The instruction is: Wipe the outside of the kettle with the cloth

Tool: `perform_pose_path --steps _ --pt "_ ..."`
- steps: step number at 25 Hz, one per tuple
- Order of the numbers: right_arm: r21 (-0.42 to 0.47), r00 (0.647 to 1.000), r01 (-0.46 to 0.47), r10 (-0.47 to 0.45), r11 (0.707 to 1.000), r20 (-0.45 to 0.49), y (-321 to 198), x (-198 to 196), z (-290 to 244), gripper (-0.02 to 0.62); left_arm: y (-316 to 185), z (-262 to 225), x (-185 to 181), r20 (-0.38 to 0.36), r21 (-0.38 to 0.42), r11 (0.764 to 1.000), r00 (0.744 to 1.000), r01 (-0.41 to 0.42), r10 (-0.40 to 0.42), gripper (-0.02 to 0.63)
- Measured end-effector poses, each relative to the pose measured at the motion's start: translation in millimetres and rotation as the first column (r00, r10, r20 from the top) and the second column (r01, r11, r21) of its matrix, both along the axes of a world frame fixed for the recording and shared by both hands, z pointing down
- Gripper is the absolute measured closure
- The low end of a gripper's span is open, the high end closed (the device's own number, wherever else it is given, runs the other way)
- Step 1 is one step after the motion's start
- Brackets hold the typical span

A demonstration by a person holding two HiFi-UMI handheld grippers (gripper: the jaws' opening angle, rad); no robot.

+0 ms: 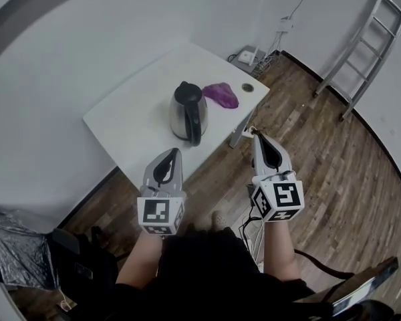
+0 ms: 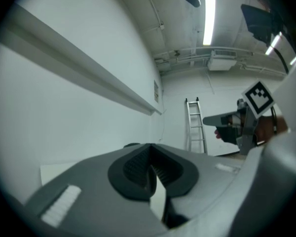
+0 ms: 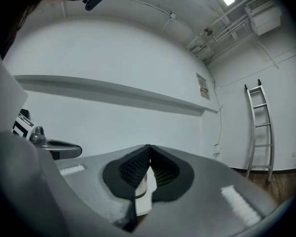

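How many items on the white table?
3: kettle mid-table, purple cloth just beyond it, small dark round piece near the right edge. Anything behind the kettle would be hidden.

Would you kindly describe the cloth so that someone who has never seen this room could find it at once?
Find the white table by the wall, with a steel kettle standing on it. The cloth lies just beyond the kettle, toward the table's far right corner. It is a crumpled purple heap, the only soft, coloured thing, beside a small dark disc.
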State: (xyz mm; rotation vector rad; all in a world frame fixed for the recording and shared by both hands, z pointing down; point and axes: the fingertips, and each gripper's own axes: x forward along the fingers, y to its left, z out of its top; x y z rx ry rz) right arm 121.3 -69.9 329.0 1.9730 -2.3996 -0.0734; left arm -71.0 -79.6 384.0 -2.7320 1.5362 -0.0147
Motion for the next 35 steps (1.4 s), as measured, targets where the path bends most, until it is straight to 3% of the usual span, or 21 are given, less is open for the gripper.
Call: perform_pose_path --steps 13,18,24,26,28,30,33,34,35 --pt "-0.022 0.984 0.178 -0.178 0.984 0.017 -102.9 13.1 15.3 0.594 -43.0 18.2 24.0 0.06 -0.026 0.993 0.992 0.111 -0.11 0.601" --pt "-0.048 0.967 0.254 -0.253 0.966 0.012 -137.2 18.2 22.7 0.593 -48.1 25.0 31.3 0.034 -0.061 0.977 0.978 0.207 -0.205 0.601" --pt "-0.083 0.938 0.347 -0.348 0.934 0.001 -164.2 11.5 32.8 0.594 -51.4 45.4 43.0 0.075 -0.125 0.957 0.965 0.26 -0.252 0.599" --pt "-0.096 0.929 0.368 -0.37 0.925 0.0 -171.1 8.4 37.0 0.594 -52.2 50.4 42.7 0.091 -0.14 0.956 0.965 0.259 -0.248 0.458" --pt "-0.112 0.924 0.379 -0.381 0.918 0.004 -179.9 5.6 43.8 0.594 -54.1 65.4 42.3 0.165 -0.161 0.958 0.964 0.237 -0.211 0.389" --pt "-0.127 0.922 0.386 -0.388 0.914 0.009 -187.8 2.6 53.2 0.594 -56.2 82.4 47.9 0.213 -0.198 0.959 0.964 0.204 -0.162 0.371" --pt "-0.161 0.914 0.403 -0.404 0.901 0.024 -196.9 -1.9 71.7 0.594 -61.3 96.6 56.3 0.218 -0.23 0.957 0.968 0.178 -0.127 0.37" --pt "-0.182 0.91 0.412 -0.413 0.893 0.035 -200.0 -2.9 79.4 0.571 -63.8 98.2 58.5 0.218 -0.231 0.958 0.968 0.172 -0.121 0.371" --pt "-0.207 0.907 0.419 -0.419 0.884 0.048 -204.0 -3.5 87.8 0.508 -66.7 98.8 60.2 0.22 -0.229 0.959 0.969 0.166 -0.116 0.373"
